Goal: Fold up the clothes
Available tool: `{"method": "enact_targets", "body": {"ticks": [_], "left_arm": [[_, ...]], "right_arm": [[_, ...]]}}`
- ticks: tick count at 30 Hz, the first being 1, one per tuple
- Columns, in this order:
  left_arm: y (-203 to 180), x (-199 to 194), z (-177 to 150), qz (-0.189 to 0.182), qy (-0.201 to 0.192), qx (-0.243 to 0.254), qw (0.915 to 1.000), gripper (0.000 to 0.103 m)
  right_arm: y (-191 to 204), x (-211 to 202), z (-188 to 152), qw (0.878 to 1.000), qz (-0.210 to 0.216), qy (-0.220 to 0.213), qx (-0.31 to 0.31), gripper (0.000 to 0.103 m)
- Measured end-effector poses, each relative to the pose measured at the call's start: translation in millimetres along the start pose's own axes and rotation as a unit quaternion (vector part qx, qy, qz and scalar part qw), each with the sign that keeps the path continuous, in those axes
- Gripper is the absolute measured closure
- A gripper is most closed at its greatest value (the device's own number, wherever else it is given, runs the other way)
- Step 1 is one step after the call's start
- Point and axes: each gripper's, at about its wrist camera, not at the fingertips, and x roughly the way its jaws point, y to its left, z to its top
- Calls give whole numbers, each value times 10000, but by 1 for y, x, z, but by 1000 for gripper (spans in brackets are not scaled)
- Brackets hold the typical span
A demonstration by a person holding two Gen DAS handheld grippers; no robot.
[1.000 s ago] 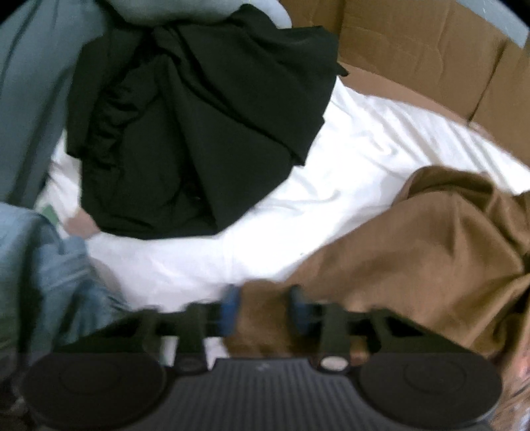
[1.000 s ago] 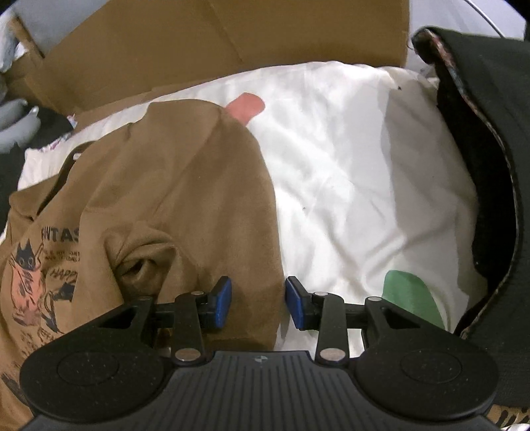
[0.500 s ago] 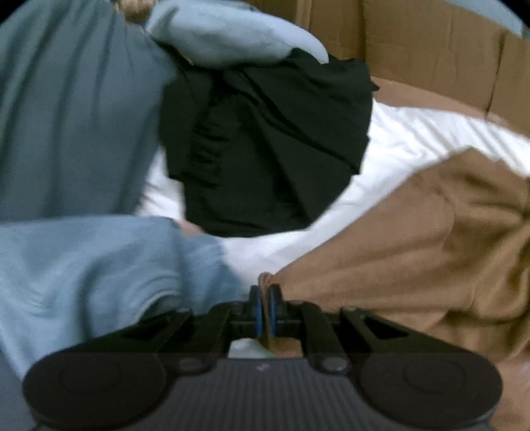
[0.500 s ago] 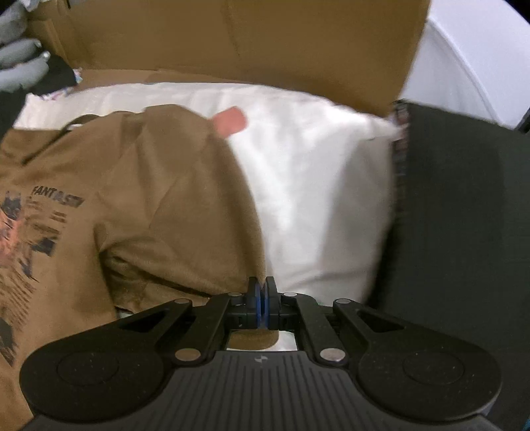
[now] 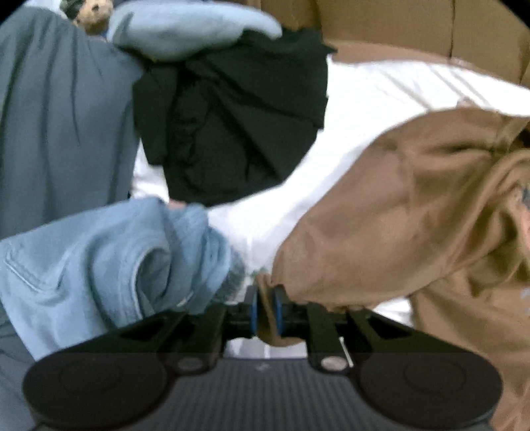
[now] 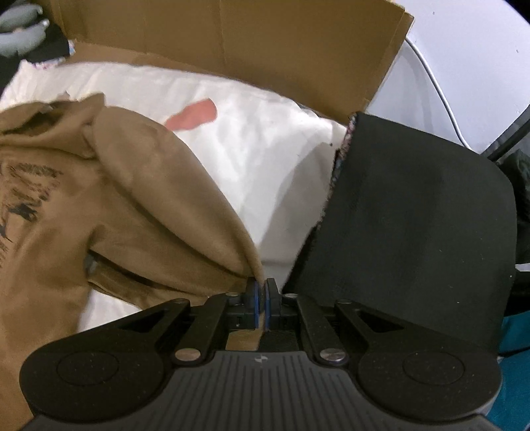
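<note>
Left wrist view: the left hand-held gripper (image 5: 265, 306) is clamped on a bunched edge of the brown shirt (image 5: 414, 212), which spreads away toward 2 o'clock over the white sheet (image 5: 381, 92). A blue garment (image 5: 109, 258) lies crumpled at 9 o'clock, a black garment (image 5: 232, 116) at 12, cardboard (image 5: 414, 30) behind.

Right wrist view: the right hand-held gripper (image 6: 261, 300) pinches another edge of the shirt (image 6: 109, 205), cloth fanning out to 10 o'clock, dark print at the far left. A black pad (image 6: 414, 225) sits at 2 o'clock, a pink patch (image 6: 193, 116) on the sheet (image 6: 265, 149) at 11.
</note>
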Motion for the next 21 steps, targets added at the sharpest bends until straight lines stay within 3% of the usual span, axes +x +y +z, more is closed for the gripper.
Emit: {"method": "enact_targets", "body": {"ticks": [1,2,4,13,17,21], "left_arm": [[-2,-4,3,-41,-78,27,10000,90],[-5,-7,6,-61,-148,82,9998,90],[-12,-12,14,-48,-273,232,9993,90],[-41,-25,56,-405,-743,848,9928,90],[-41,-33,71,-380,-880,1009,9903,82],[-37,-33,81,-442,-956,1030,9891,82]], "right_arm": [[0,-3,1,10000,28,-47,13,92],[1,-7,1,9999,57,-94,26,78],[2,-12,4,9998,87,-193,15,69],[7,-25,17,9982,156,-567,-93,68],[8,-24,23,9974,207,-680,-70,68],[10,-19,29,9967,275,-758,-17,68]]}}
